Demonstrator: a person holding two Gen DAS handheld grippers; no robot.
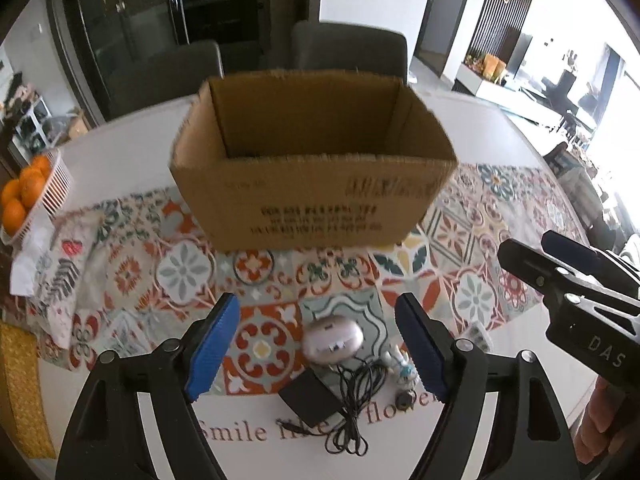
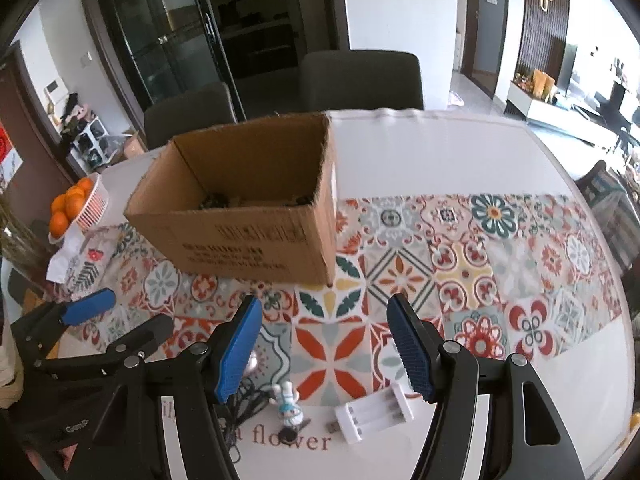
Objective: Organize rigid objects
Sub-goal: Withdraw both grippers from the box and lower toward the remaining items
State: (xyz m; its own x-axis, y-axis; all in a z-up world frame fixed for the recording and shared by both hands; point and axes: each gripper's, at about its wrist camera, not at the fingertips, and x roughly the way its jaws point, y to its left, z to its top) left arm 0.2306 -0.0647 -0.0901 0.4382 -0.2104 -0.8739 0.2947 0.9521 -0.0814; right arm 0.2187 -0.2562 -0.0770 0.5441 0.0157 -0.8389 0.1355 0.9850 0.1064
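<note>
On the patterned cloth (image 1: 132, 264) we see a corrugated cardboard box (image 1: 312, 196); near, our left gripper (image 1: 318, 346) and right gripper (image 2: 324, 346) hang spread, ribbed blue pads (image 1: 214, 346) bare, above a glossy oval case (image 1: 333, 339).

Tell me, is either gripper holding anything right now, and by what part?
Nothing is held. The left gripper and right gripper are both open, fingers apart and empty above the table.

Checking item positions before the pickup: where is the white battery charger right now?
In the right wrist view the white battery charger lies on the table's near edge, just inside the right gripper's right finger, to the right of the small rabbit figurine and beside the "flower" lettering.
</note>
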